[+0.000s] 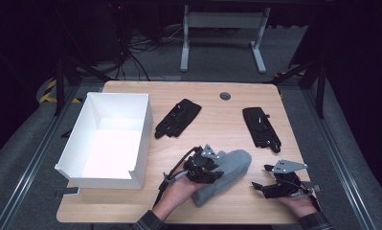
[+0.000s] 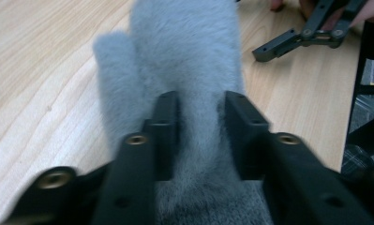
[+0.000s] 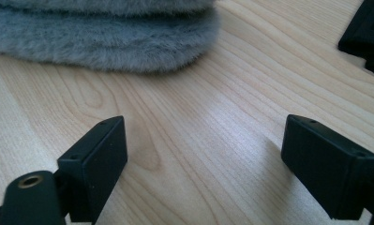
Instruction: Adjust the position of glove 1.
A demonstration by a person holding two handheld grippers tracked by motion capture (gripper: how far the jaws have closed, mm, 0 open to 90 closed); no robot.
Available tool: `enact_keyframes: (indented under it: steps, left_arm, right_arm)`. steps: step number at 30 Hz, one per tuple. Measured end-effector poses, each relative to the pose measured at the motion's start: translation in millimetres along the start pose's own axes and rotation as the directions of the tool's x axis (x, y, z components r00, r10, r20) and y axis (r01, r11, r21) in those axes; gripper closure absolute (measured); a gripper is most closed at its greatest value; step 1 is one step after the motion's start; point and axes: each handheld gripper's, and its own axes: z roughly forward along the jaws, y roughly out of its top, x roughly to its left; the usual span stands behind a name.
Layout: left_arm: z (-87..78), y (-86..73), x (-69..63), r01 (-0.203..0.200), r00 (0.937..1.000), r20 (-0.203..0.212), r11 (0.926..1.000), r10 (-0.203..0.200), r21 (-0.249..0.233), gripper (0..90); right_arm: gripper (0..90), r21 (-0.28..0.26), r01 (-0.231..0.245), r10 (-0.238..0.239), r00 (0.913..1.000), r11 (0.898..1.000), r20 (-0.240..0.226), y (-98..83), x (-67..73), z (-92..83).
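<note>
Left gripper (image 1: 210,168) over a grey mitten (image 1: 227,173)
The mitten lies on the table (image 1: 217,129) right of the white box (image 1: 107,139); left jaws parted around its fur, right gripper (image 1: 265,188) wide open beside it

The left tool (image 1: 212,170) lay low near the table's front edge, jaws parted narrowly. The right tool (image 1: 270,187) rested near the front right corner, jaws wide apart.
</note>
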Motion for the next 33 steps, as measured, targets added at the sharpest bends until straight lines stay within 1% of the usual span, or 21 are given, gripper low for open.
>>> enact_keyframes:
  steps: [1,3,5,7,8,9,10,14,15,17,18,19,20,21,23,25,26,29,30,32,33]
  left_arm:
    - [-1.5,1.0,0.2,-0.006,1.0000,0.006,1.0000,0.006,-0.001,57.0]
    - [-7.1,2.9,-0.1,-0.018,0.9996,0.020,0.9995,0.018,-0.026,56.6]
    - [-13.5,5.2,1.7,-0.023,0.9994,0.025,0.9982,0.025,-0.055,67.4]
    - [-16.3,6.5,3.1,-0.024,0.9993,0.027,0.9981,0.025,-0.057,80.9]
    - [-17.9,7.3,4.1,-0.025,0.9995,0.017,0.9981,0.026,-0.057,80.9]
    - [-16.7,7.0,5.5,-0.018,0.9994,0.028,0.9991,0.019,-0.040,90.0]
    - [-16.7,7.0,5.5,-0.018,0.9994,0.028,0.9991,0.019,-0.040,90.0]
    - [-4.4,4.0,2.4,-0.039,0.9986,0.038,0.9989,0.038,0.027,90.0]
    - [0.2,2.7,0.4,-0.050,0.9980,0.041,0.9978,0.048,0.045,90.0]
    - [6.8,1.3,-2.5,-0.066,0.9971,0.042,0.9955,0.063,0.068,90.0]
    - [10.4,0.3,-3.8,-0.067,0.9971,0.041,0.9948,0.064,0.076,90.0]
    - [12.8,-0.3,-4.2,-0.071,0.9969,0.042,0.9934,0.067,0.090,90.0]
    - [14.8,-0.9,-4.7,-0.072,0.9970,0.036,0.9926,0.069,0.098,90.0]
    - [15.0,-0.5,-4.7,-0.078,0.9966,0.033,0.9917,0.075,0.102,90.0]
    - [12.4,0.1,-3.9,-0.084,0.9958,0.044,0.9928,0.081,0.086,90.0]
    - [6.0,0.9,-1.5,-0.078,0.9959,0.050,0.9957,0.075,0.050,89.4]
    - [1.0,1.2,0.2,-0.071,0.9968,0.038,0.9971,0.070,0.027,89.0]
    - [-12.0,1.0,4.6,-0.068,0.9974,0.024,0.9977,0.068,-0.004,89.9]
    - [-17.9,-0.4,6.9,-0.059,0.9982,0.002,0.9981,0.059,-0.016,90.0]
    - [-25.1,-5.0,15.0,-0.048,0.9986,-0.024,0.9988,0.047,-0.006,90.0]
    - [-25.1,-5.0,15.0,-0.048,0.9986,-0.024,0.9988,0.047,-0.006,90.0]
  right_arm:
    - [14.9,0.000,0.000,0.000,1.0000,1.000,0.000,0.0,0.0,0.0]
    - [14.9,0.000,0.000,0.000,1.0000,1.000,0.000,0.0,0.0,0.0]
    - [14.9,0.000,0.000,0.000,1.0000,1.000,0.000,0.0,0.0,0.0]
    - [14.9,0.000,0.000,0.000,1.0000,1.000,0.000,0.0,0.0,0.0]
    - [14.9,0.000,0.000,0.000,1.0000,1.000,0.000,0.0,0.0,0.0]
    - [14.9,0.000,0.000,0.000,1.0000,1.000,0.000,0.0,0.0,0.0]
    - [14.9,0.000,0.000,0.000,1.0000,1.000,0.000,0.0,0.0,0.0]
    - [15.5,0.000,-0.002,0.002,1.0000,1.000,0.004,0.1,0.4,0.1]
    - [17.9,-0.001,-0.002,0.002,1.0000,1.000,0.005,0.0,1.1,-0.3]
    - [31.5,0.012,0.011,-0.011,0.9999,1.000,-0.007,2.5,4.2,-3.2]
    - [35.7,0.023,0.018,-0.018,0.9998,1.000,-0.008,4.7,5.8,-4.9]
    - [40.9,0.018,0.020,-0.020,0.9997,1.000,-0.018,7.0,7.6,-6.7]
    - [50.7,-0.001,0.021,-0.021,0.9989,1.000,-0.041,9.4,9.7,-9.6]
    - [55.4,-0.024,0.024,-0.025,0.9982,0.999,-0.054,11.8,12.6,-12.3]
    - [64.9,-0.043,0.018,-0.022,0.9959,0.999,-0.088,16.0,17.3,-12.9]
    - [74.1,-0.047,0.025,-0.031,0.9913,0.999,-0.127,21.2,23.8,-9.0]
    - [79.8,-0.048,0.031,-0.038,0.9892,0.998,-0.142,23.9,26.8,-6.3]
    - [90.0,-0.059,0.024,-0.033,0.9869,0.998,-0.158,29.4,29.9,-2.4]
    - [90.0,-0.060,0.015,-0.025,0.9855,0.998,-0.168,31.0,30.4,-1.5]
    - [90.0,-0.049,0.013,-0.022,0.9836,0.999,-0.179,33.1,31.4,1.5]
    - [90.0,-0.049,0.013,-0.022,0.9836,0.999,-0.179,33.1,31.4,1.5]
